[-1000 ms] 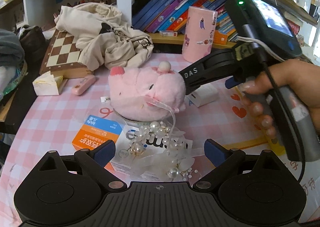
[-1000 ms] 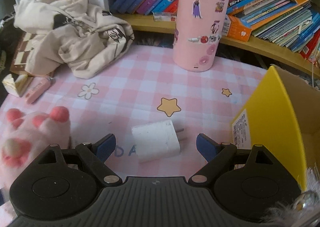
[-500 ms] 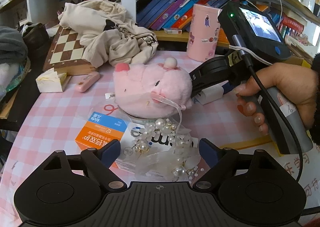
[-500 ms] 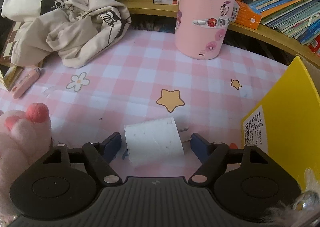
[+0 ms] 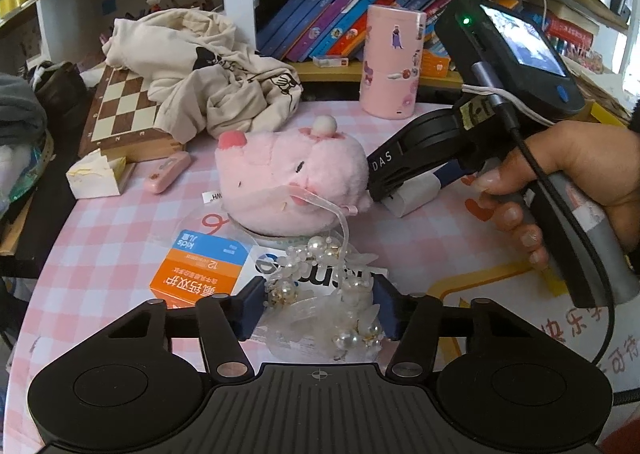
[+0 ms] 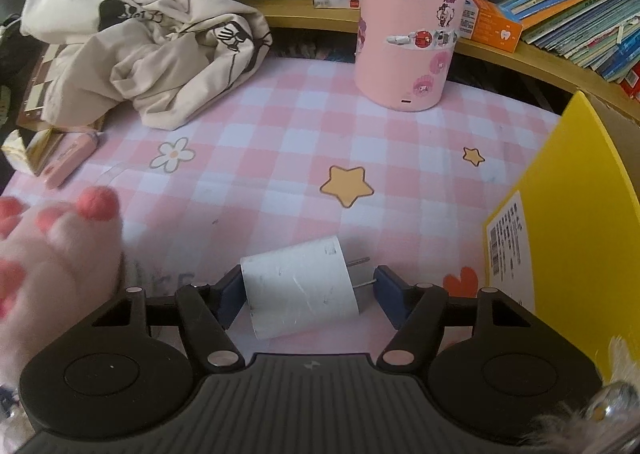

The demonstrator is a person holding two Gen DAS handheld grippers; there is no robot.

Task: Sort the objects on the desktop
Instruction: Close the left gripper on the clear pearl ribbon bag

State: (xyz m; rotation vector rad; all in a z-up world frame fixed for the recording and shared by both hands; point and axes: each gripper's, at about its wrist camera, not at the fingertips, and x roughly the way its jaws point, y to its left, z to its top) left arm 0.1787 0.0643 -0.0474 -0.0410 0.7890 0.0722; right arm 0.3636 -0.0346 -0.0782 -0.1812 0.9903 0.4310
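Observation:
My left gripper [image 5: 318, 308] has its blue pads on both sides of a clear pearl-and-bead hair ornament [image 5: 324, 294] that lies on a white box, jaws closed in on it. A pink plush toy [image 5: 292, 182] sits just beyond it. My right gripper [image 6: 306, 296] straddles a white plug charger [image 6: 300, 290] lying on the pink checked tablecloth; the left pad touches the body and the right pad meets the prongs. The right gripper also shows in the left wrist view [image 5: 404, 168], beside the plush.
An orange-and-blue kids box [image 5: 200, 270] lies left of the ornament. A pink sticker-covered cylinder [image 6: 408, 22], a cream garment [image 6: 148, 30], a chessboard [image 5: 124, 110], a pink case [image 5: 168, 172] and bookshelves stand behind. A yellow-walled carton [image 6: 560, 222] stands at the right.
Both grippers moved forward and narrowed: the left closed in around the pearl ornament, the right closed in around the white charger.

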